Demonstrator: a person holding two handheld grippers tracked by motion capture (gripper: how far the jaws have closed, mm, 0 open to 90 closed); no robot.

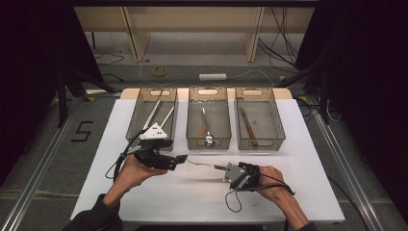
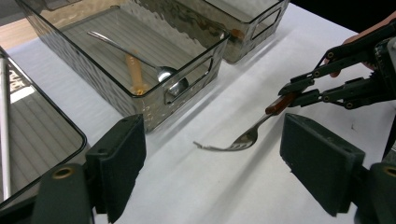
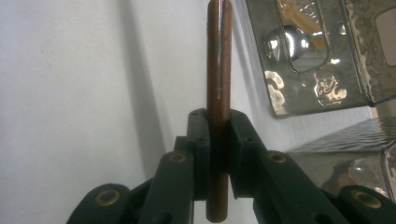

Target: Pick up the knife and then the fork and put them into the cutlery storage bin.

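I count three clear bins (image 1: 208,144) in a row at the far side of the white table (image 1: 144,192), one fork (image 2: 243,138), and two grippers. My right gripper (image 1: 222,168) is clamped tight on the fork's brown wooden handle, holding it just above the table with the tines pointing toward the left gripper (image 1: 182,158). My left gripper's jaws stand wide apart and empty, the tines just ahead of them without touching.

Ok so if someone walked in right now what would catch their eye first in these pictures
Probably the fork, held out over the white table by its brown wooden handle, which the right claw pinches shut. Facing it, the left claw stands wide open with nothing between its pads. Behind them, three clear bins sit in a row, the middle one holding a spoon.
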